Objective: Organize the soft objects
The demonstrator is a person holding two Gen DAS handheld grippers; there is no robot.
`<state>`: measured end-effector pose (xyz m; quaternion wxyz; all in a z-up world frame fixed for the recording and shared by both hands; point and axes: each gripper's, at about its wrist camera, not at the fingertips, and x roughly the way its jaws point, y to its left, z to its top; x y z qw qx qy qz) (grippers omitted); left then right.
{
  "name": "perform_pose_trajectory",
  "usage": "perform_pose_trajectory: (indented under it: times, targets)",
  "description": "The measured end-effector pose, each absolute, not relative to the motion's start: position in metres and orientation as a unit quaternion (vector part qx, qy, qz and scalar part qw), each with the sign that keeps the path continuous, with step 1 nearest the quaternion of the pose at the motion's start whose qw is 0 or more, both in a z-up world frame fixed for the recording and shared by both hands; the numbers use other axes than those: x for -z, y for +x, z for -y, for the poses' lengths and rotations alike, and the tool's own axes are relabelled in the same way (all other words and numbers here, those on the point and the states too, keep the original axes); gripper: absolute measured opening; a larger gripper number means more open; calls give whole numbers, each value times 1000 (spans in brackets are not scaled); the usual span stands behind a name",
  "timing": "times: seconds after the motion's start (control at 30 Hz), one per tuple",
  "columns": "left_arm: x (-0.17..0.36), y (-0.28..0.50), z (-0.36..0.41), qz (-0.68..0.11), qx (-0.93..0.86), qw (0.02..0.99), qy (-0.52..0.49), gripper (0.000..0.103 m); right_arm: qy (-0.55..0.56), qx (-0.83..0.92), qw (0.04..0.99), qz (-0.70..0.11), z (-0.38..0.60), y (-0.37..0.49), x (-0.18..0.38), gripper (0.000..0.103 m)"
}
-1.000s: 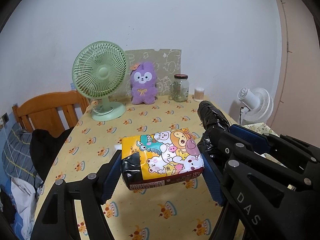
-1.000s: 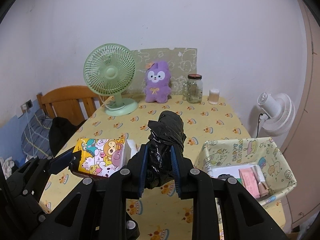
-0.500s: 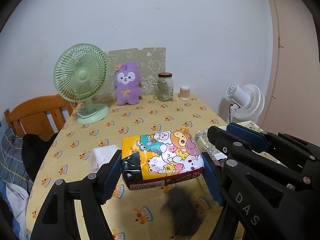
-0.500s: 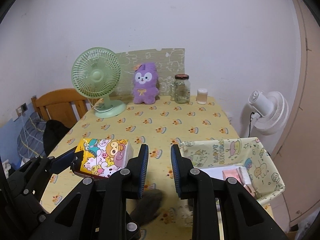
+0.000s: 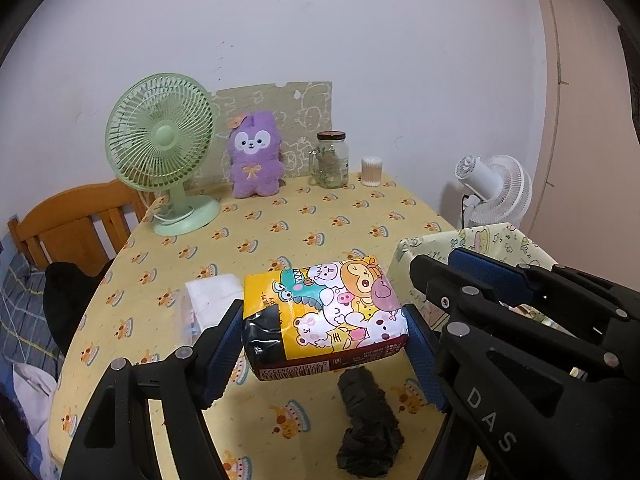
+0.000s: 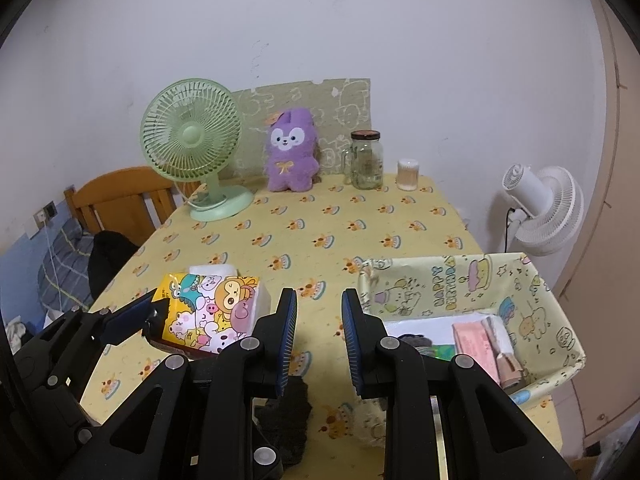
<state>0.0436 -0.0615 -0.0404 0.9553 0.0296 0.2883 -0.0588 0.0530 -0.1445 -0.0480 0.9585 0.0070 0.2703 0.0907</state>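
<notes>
My left gripper (image 5: 324, 332) is shut on a cartoon-printed tissue pack (image 5: 324, 316) and holds it above the table; the pack also shows in the right wrist view (image 6: 210, 308). My right gripper (image 6: 319, 336) is open and empty. A black crumpled bundle (image 5: 368, 420) lies on the yellow tablecloth below both grippers, partly seen in the right wrist view (image 6: 286, 420). A patterned fabric basket (image 6: 472, 284) at the front right holds pink and white items. A purple plush bunny (image 5: 254, 156) stands at the back.
A green desk fan (image 5: 164, 148), a glass jar (image 5: 332, 158) and a small white container (image 5: 371, 170) stand along the back edge. A white tissue packet (image 5: 212, 292) lies behind the held pack. A wooden chair (image 5: 76, 220) is left, a white floor fan (image 5: 496, 192) right.
My right gripper opened and let go of the black bundle, which dropped onto the table near the front edge. The left gripper kept holding the tissue pack.
</notes>
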Motion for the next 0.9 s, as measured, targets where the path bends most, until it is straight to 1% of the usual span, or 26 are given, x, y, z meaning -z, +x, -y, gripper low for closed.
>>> perform_pose_trajectory:
  times: [0.17, 0.2, 0.23, 0.27, 0.3, 0.33, 0.47, 0.57, 0.9]
  targets:
    - [50, 37, 48, -293, 54, 954, 23, 77, 1, -95, 956, -276, 131, 50, 56, 27]
    - [53, 35, 46, -294, 53, 954, 23, 77, -1, -93, 956, -277, 128, 49, 58, 31]
    - [54, 34, 45, -294, 52, 954, 22, 77, -3, -89, 957, -277, 126, 49, 61, 39]
    - [57, 31, 42, -293, 54, 955, 20, 77, -4, -84, 958, -275, 123, 47, 63, 43]
    - [59, 29, 40, -291, 55, 955, 19, 77, -3, -82, 959, -272, 121, 45, 65, 54]
    - [61, 26, 38, -291, 55, 955, 18, 77, 0, -82, 959, -270, 119, 43, 68, 62]
    - [69, 19, 30, -293, 50, 955, 15, 77, -1, -82, 959, -272, 111, 36, 77, 64]
    - [77, 14, 25, -296, 46, 954, 13, 77, 1, -78, 958, -274, 106, 32, 86, 69]
    - [111, 13, 19, -318, 57, 946, 13, 77, 2, -64, 953, -297, 98, 30, 121, 69]
